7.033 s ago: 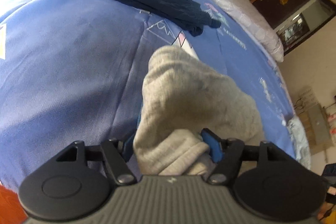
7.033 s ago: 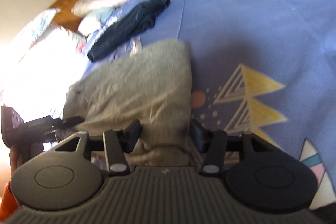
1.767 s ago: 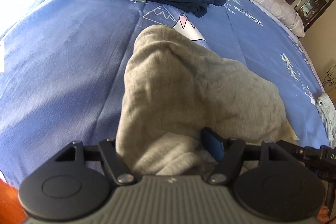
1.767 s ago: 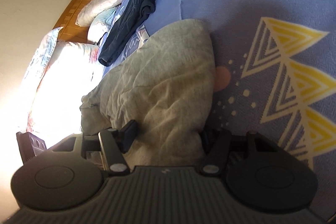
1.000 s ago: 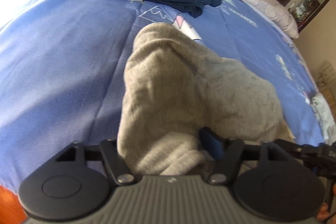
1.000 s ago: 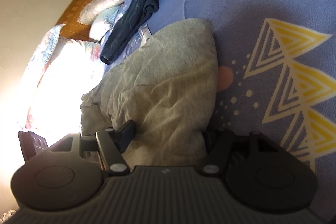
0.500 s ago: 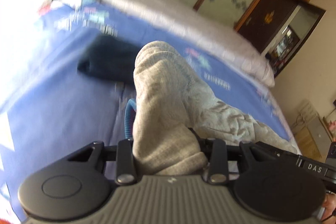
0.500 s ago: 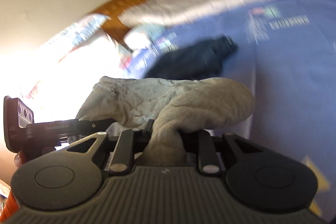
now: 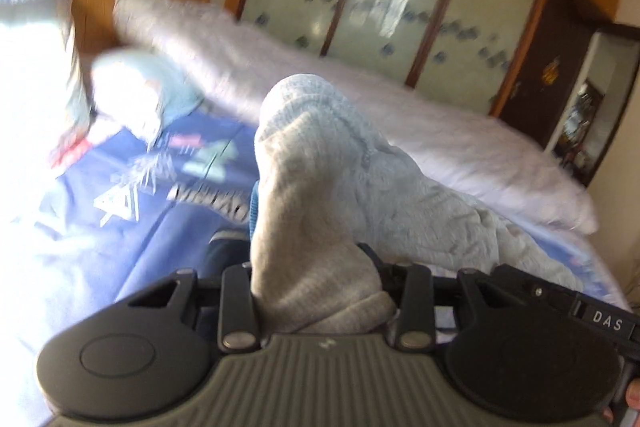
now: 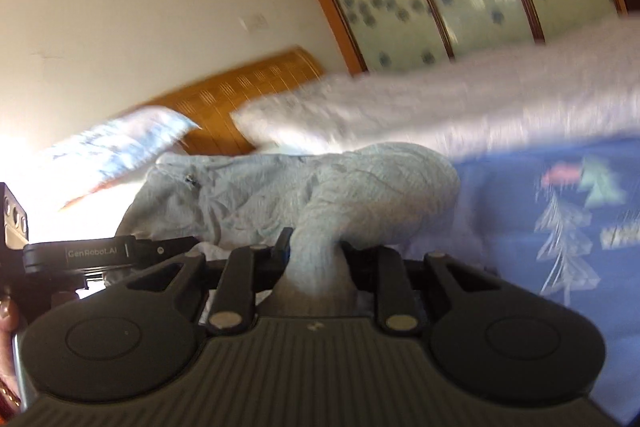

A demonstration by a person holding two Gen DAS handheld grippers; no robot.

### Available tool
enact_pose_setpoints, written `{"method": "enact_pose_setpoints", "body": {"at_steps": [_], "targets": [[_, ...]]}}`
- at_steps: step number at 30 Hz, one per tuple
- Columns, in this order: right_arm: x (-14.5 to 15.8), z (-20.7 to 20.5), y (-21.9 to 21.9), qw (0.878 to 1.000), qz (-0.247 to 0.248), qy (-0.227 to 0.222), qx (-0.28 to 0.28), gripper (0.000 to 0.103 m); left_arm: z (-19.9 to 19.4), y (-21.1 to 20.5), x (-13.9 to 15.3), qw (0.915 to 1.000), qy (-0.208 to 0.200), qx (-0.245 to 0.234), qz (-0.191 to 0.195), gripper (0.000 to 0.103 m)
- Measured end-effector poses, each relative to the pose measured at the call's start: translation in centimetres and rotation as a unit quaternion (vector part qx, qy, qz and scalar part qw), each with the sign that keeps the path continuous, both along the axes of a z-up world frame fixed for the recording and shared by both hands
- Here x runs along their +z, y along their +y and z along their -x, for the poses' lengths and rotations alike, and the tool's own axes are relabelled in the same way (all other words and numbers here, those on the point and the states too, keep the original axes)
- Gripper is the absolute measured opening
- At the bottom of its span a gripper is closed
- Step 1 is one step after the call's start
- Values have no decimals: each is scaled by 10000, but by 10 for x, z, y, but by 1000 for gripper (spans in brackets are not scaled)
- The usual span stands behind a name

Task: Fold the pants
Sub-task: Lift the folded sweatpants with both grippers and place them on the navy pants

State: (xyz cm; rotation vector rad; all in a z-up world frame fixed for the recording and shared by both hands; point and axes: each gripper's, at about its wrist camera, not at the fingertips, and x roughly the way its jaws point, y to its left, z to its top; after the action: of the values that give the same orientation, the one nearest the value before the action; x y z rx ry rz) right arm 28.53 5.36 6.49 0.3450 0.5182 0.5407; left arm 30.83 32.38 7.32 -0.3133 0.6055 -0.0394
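I've got both grippers pinching the pants [image 9: 320,187]: left gripper [image 9: 316,267] fingers narrow on fabric, right gripper [image 10: 316,255] same, above the bed [image 9: 120,227].

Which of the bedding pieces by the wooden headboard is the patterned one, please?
The pale blue patterned pillow propped against the headboard; the long roll beside it is plain white.

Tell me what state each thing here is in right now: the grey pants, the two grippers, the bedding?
Grey pants: bunched, lifted off the bed, pinched at two spots.
Left gripper: shut on the pants.
Right gripper: shut on the pants.
Blue bedsheet: spread flat on the bed.
White quilt: rolled along the far side.
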Motion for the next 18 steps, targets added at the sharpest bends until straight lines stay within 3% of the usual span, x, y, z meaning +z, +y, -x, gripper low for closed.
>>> {"method": "enact_pose_setpoints", "body": {"at_steps": [2, 3, 4, 5, 6, 8, 10, 12, 14, 18], "targets": [[-51, -27, 9, 9982, 228, 549, -115, 25, -38, 7, -63, 9976, 669, 183, -82, 37], [-83, -42, 12, 9944, 431, 956, -139, 26, -56, 9, -99, 9921, 1194, 345, -160, 49], [-116, -56, 17, 9861, 659, 1521, -121, 29, -57, 12, -122, 9928, 1104, 451, -129, 52], [-137, -59, 15, 9845, 502, 1678, -91, 32, -47, 11, -127, 9967, 662, 443, -168, 54], [-143, -54, 8, 9886, 261, 1479, -122, 32, -44, 7, -130, 9970, 548, 450, -308, 55], [-141, -51, 4, 9898, 260, 1404, -16, 32, -41, 0, -130, 9964, 469, 503, -505, 56], [-136, -49, 1, 9901, 284, 1367, 141, 36, -40, 4, -125, 9957, 614, 547, -424, 57], [-126, -49, -6, 9868, 63, 1616, 33, 47, -29, 9, -107, 9940, 794, 709, -241, 56], [-107, -25, -20, 9856, -56, 1653, -361, 62, 0, 11, -84, 9913, 758, 1040, -293, 58], [-81, 53, -48, 9846, 339, 1603, -609, 62, 91, -4, -62, 9898, 834, 1124, -261, 60]]}}
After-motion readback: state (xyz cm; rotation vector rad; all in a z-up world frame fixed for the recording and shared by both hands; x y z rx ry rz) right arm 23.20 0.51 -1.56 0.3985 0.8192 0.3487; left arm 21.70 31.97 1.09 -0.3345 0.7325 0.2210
